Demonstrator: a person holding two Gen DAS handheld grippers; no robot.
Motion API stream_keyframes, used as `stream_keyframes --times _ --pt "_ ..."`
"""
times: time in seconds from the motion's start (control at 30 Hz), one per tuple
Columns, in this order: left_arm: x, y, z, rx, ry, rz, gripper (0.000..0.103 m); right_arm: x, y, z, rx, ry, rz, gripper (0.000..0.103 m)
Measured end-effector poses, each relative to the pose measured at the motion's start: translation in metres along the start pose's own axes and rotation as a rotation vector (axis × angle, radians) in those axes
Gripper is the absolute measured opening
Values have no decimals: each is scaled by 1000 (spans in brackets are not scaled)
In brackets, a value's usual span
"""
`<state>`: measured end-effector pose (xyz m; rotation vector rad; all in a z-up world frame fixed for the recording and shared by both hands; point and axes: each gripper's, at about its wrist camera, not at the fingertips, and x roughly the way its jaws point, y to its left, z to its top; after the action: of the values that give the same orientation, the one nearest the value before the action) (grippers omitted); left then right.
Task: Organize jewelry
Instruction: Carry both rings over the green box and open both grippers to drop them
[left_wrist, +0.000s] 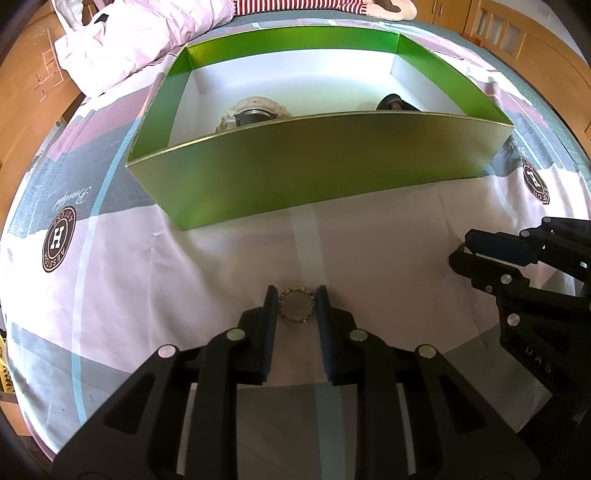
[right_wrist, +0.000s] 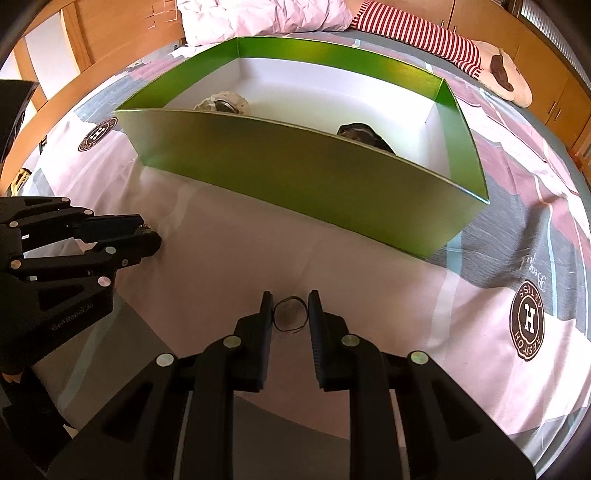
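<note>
A small gold beaded ring (left_wrist: 295, 322) rests on the bed sheet (left_wrist: 184, 288) between the pads of my left gripper (left_wrist: 297, 292), which is shut on its two sides. In the right wrist view a thin dark ring (right_wrist: 290, 329) lies on the sheet, and my right gripper (right_wrist: 290, 296) is shut on it. Both grippers point steeply down, side by side. The left gripper (right_wrist: 147, 236) shows at that view's left, the right gripper (left_wrist: 461, 254) at the other view's right edge. Beyond stands an open green box (left_wrist: 317, 173) (right_wrist: 295, 173) holding a white watch-like piece (left_wrist: 255, 112) and a black piece (left_wrist: 393, 101).
A crumpled pink pillow (left_wrist: 140, 33) lies behind the box at the left. A red-striped plush toy (right_wrist: 436, 40) lies along the far edge of the bed. Wooden furniture (left_wrist: 22, 92) surrounds the bed. The sheet is patterned with round brown logos (left_wrist: 59, 238).
</note>
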<state>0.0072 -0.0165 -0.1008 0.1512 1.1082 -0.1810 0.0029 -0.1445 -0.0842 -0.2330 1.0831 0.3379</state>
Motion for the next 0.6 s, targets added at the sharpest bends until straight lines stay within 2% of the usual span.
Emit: stream_keyframes --times 0.47,0.6 --pt "1 -1 0 6 0 6 21 1 -1 -1 -5 1 -2 19" --pt "-4 2 1 -23 -33 6 21 -4 -2 -1 7 -18 -1 19"
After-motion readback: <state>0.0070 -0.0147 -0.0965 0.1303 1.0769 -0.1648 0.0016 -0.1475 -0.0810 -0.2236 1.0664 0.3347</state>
